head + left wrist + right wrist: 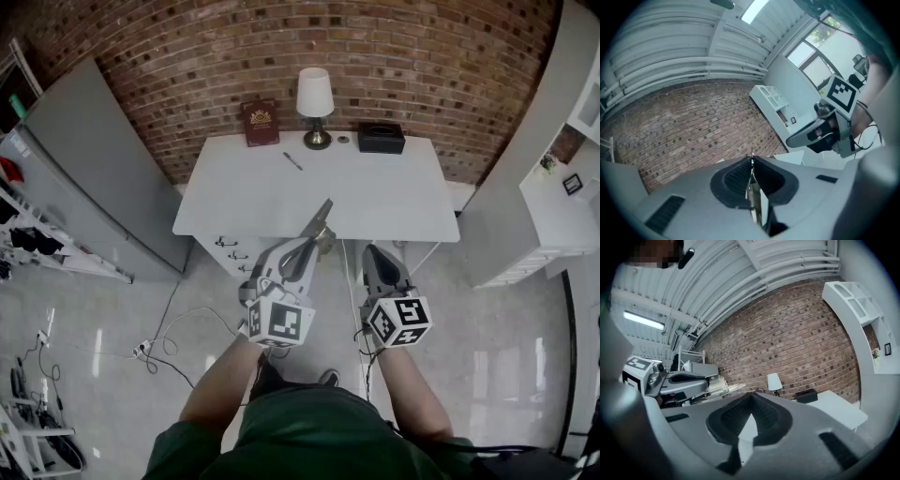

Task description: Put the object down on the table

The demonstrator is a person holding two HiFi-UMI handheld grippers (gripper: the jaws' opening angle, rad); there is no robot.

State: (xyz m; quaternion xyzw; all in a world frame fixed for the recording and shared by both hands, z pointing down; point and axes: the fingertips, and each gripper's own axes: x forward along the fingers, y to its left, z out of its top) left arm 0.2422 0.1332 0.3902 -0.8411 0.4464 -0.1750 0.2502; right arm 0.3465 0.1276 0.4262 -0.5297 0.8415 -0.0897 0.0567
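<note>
- Grip first: my left gripper (pixel 317 234) has its jaws pressed together on a thin flat metal strip (pixel 324 212), which it holds in the air.
- My right gripper (pixel 374 251), just beside it, is closed tip to tip with nothing between.
- The strip's tip shows over the table's (pixel 403 206) near edge, not yet down. By my judgement, lowering and release are both left.
- Along the far edge stand a book (pixel 260 122), a lamp (pixel 315 105) and a black box (pixel 381 138), with a pen (pixel 293 161) just short of them.

Two tools (pixel 317 232) (pixel 373 253); one each: metal strip (pixel 324 210), lamp (pixel 315 94), book (pixel 260 123), box (pixel 381 138), pen (pixel 293 161).
</note>
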